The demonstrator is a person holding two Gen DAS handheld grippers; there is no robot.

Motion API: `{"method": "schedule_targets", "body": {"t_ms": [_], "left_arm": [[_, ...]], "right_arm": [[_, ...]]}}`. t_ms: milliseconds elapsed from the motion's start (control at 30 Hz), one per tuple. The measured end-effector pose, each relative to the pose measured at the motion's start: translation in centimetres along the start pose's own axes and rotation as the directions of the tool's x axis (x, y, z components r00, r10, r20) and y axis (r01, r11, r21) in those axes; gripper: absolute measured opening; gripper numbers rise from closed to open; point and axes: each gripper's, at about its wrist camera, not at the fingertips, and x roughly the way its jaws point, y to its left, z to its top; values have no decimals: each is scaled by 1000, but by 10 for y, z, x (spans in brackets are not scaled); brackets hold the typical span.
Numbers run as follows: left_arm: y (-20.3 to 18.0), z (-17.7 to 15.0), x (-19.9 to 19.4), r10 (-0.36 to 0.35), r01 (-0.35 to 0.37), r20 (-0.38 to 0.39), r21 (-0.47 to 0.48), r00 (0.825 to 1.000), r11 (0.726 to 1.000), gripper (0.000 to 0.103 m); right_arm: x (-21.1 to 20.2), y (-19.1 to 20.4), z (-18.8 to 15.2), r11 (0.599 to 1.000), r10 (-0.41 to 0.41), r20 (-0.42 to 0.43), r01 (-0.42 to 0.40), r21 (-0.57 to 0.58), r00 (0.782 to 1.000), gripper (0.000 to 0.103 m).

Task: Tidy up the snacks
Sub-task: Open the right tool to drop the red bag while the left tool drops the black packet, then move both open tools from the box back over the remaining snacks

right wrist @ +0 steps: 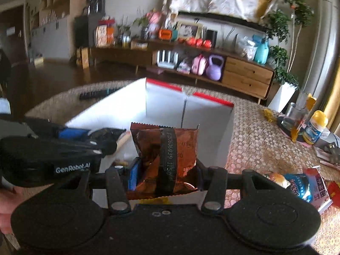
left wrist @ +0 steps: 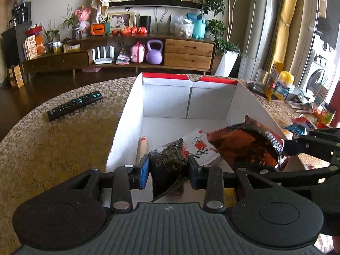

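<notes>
Left wrist view, from left to right: a black remote control [left wrist: 74,105] lies at mid-left on the patterned round table [left wrist: 53,148]; at centre stands an open white cardboard box [left wrist: 136,106] with a red-edged far rim, holding a pale stick-shaped snack [left wrist: 142,146] and a white-and-red packet [left wrist: 199,146] on its floor. At lower centre the left gripper [left wrist: 167,166] has its blue-padded jaws closed partway on a black snack packet [left wrist: 166,165], held above the near edge of the box. At right, the right gripper [left wrist: 285,148] enters from the frame's edge, pinching a reddish-brown foil snack bag [left wrist: 244,146] over the box's right wall. Right wrist view: the left gripper [right wrist: 106,136] appears at mid-left with the black snack packet [right wrist: 106,132]; at centre the right gripper [right wrist: 166,170] clamps the reddish-brown foil snack bag [right wrist: 167,155] upright over the box [right wrist: 214,114]; a blue-and-white snack bag [right wrist: 299,186] lies on the table [right wrist: 255,140] at lower right.
</notes>
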Motion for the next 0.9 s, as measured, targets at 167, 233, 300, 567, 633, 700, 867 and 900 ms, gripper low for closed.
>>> {"method": "schedule_targets", "body": {"t_ms": [167, 233, 300, 567, 633, 700, 867, 900], "left_arm": [[-2, 1, 3, 6, -6, -5, 18, 1000, 1000, 38], [-3, 1, 4, 5, -5, -8, 24, 1000, 1000, 38], [-3, 2, 4, 5, -5, -9, 22, 1000, 1000, 40], [-4, 4, 2, -5, 5, -6, 16, 1000, 1000, 40], [-5, 6, 1, -4, 4, -7, 16, 1000, 1000, 40], [-4, 5, 0, -2, 2, 0, 10, 1000, 1000, 51], [-11, 9, -7, -4, 4, 16, 11, 1000, 1000, 63], [-13, 10, -9, -6, 6, 17, 11, 1000, 1000, 68]], "right_arm": [[12, 5, -8, 999, -17, -73, 15, -30, 997, 49], [13, 5, -10, 999, -18, -79, 15, -32, 997, 49], [13, 6, -10, 999, -20, -79, 17, -34, 997, 49], [5, 7, -7, 998, -35, -43, 33, -52, 998, 61], [0, 6, -6, 998, -40, -30, 39, -50, 999, 62], [-6, 3, -6, 998, -48, -15, 48, -48, 999, 63], [-24, -7, -8, 998, -57, 27, 58, -16, 998, 65], [-27, -9, -10, 998, -58, 33, 59, -9, 998, 65]]}}
